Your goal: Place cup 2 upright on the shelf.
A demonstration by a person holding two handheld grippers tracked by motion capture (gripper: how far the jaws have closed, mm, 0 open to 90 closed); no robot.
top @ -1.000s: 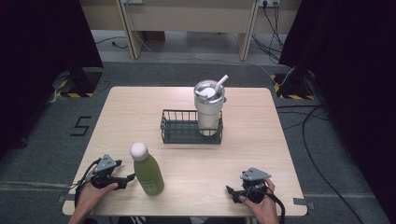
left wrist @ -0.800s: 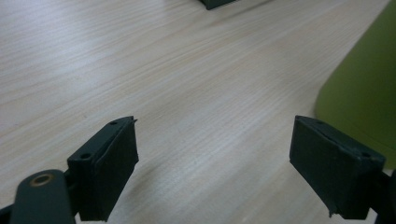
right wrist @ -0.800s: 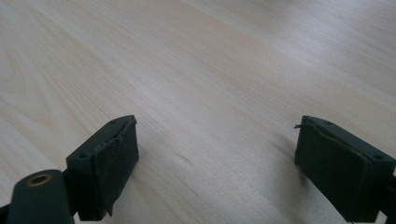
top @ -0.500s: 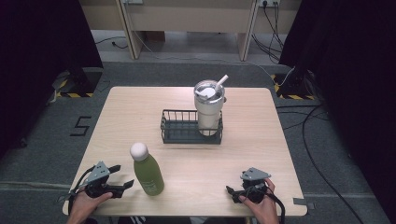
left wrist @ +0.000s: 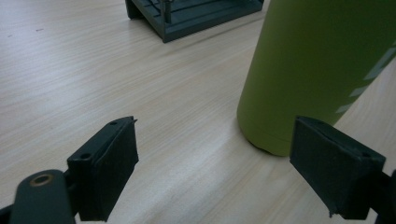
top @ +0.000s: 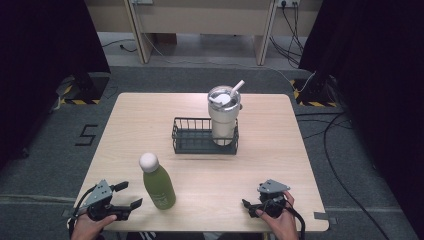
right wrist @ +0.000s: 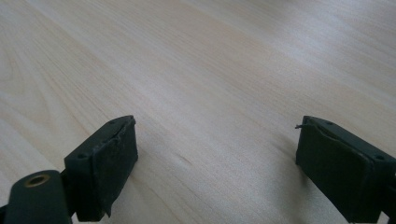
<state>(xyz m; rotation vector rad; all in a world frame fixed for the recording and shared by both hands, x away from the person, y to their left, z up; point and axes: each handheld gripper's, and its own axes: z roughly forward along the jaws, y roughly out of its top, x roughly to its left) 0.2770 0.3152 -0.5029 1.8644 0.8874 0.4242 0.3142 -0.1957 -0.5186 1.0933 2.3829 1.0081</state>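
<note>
A green bottle with a white cap stands near the table's front left. My left gripper lies just left of it, open, jaws pointed toward the bottle and apart from it. In the left gripper view the bottle's base stands ahead to the right of the open left gripper, with nothing between the jaws. A steel tumbler with a straw stands in the right end of a black wire basket. My right gripper rests open at the front right, and in its own view the right gripper has bare wood between its jaws.
The wooden table has free room at the left and right of the basket. A corner of the basket shows far off in the left gripper view. Cables trail over the grey floor around the table.
My left gripper has drawn back a little toward the front left edge, away from the green bottle, jaws still open. The right gripper and the bottle have stayed put.
</note>
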